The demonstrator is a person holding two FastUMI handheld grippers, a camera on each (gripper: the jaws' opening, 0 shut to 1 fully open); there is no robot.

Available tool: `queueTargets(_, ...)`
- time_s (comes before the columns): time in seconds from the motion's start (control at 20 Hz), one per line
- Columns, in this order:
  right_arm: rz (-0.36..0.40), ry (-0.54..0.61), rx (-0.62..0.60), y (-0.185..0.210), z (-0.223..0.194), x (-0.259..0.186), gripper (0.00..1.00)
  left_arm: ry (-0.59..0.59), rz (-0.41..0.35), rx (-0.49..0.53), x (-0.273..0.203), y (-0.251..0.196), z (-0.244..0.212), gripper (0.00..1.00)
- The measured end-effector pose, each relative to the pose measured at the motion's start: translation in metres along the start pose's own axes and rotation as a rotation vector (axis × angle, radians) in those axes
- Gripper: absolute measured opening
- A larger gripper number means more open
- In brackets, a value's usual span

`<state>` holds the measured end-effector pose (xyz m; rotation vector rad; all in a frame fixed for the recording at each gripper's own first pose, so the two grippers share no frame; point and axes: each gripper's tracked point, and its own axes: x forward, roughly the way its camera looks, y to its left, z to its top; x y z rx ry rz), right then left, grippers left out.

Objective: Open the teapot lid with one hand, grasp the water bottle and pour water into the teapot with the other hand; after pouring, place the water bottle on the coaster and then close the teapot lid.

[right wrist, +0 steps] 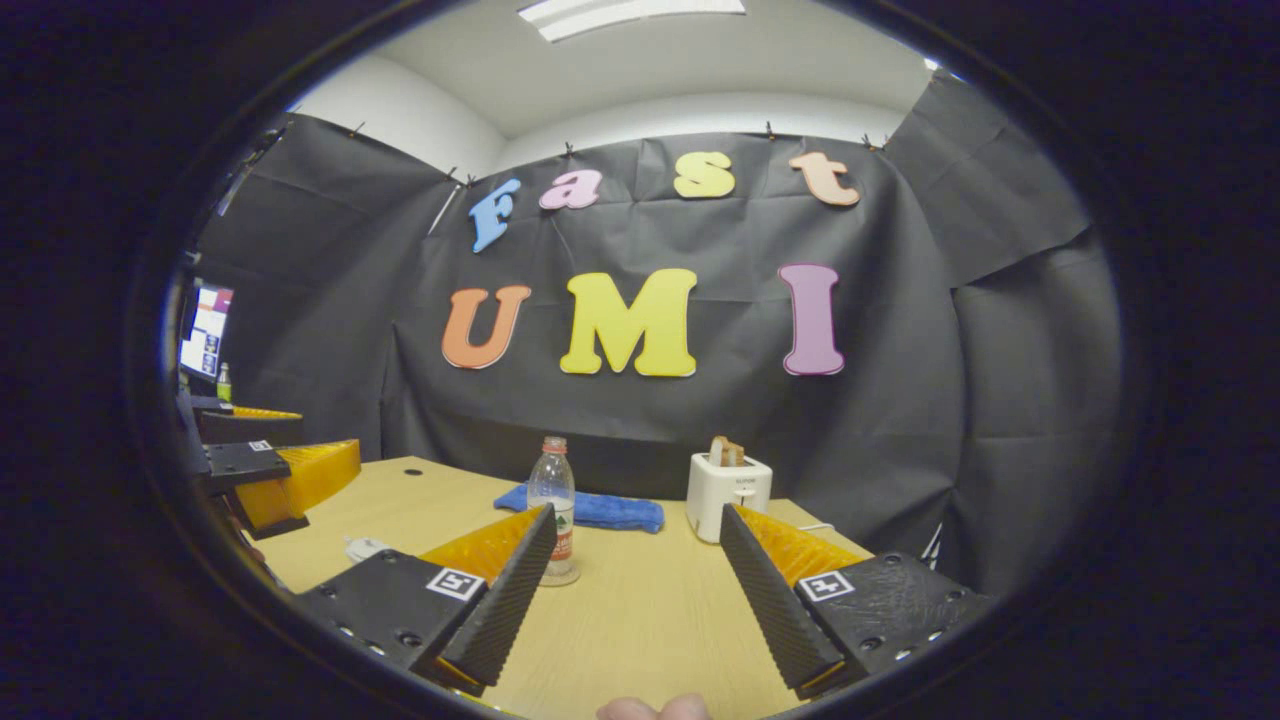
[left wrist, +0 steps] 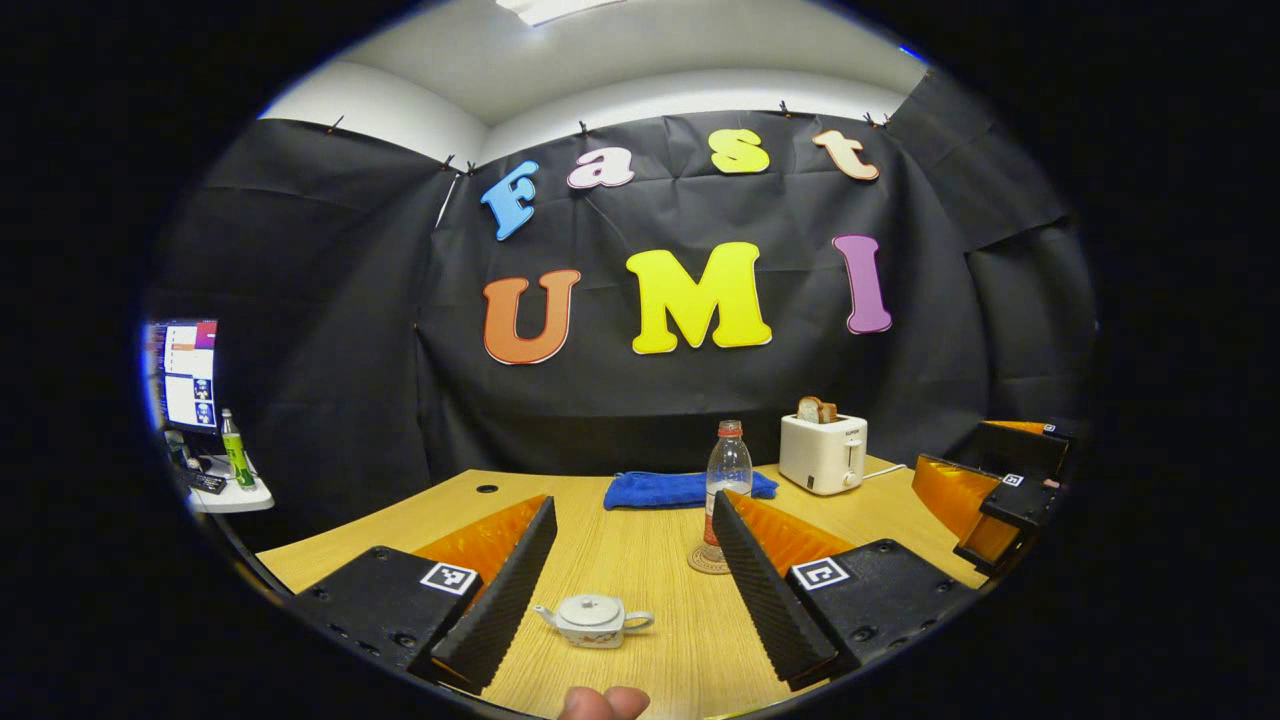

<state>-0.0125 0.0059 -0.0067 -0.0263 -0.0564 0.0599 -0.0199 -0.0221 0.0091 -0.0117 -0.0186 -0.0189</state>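
Note:
A small white teapot [left wrist: 592, 620] with its lid on sits on the wooden table [left wrist: 640, 560], low between the fingers of my open left gripper [left wrist: 635, 505]. A clear water bottle [left wrist: 728, 478] with a red cap stands upright on a round coaster [left wrist: 706, 562] farther back, partly behind my right-hand finger. My right gripper [left wrist: 1000, 490] hovers at the table's right side. In the right gripper view, that gripper [right wrist: 636, 515] is open and holds nothing. The bottle [right wrist: 553, 505] stands just beyond its left finger. The teapot [right wrist: 365, 547] peeks out at the left, below my left gripper [right wrist: 265, 470].
A white toaster [left wrist: 822, 452] with bread in it and a folded blue cloth [left wrist: 660, 488] lie at the back of the table. A monitor [left wrist: 185, 375] and a green bottle [left wrist: 236, 450] stand on a side shelf at the left. A thumb [left wrist: 603, 703] shows at the bottom edge.

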Motion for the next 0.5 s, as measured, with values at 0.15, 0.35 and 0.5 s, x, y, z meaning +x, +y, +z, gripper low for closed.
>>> queueTargets(0.15, 0.001, 0.005, 0.012, 0.003, 0.002, 0.001, 0.98, -0.003, 0.0, 0.006, 0.0, 0.003, 0.002, 0.98)
queueTargets(0.35, -0.002, 0.005, 0.009, 0.008, 0.003, 0.004, 0.98, -0.006, 0.022, 0.011, 0.002, 0.014, 0.003, 0.98)
queueTargets(0.5, -0.012, 0.007, 0.003, 0.01, 0.0, 0.002, 0.98, 0.012, 0.01, -0.008, 0.005, 0.011, -0.005, 0.98)
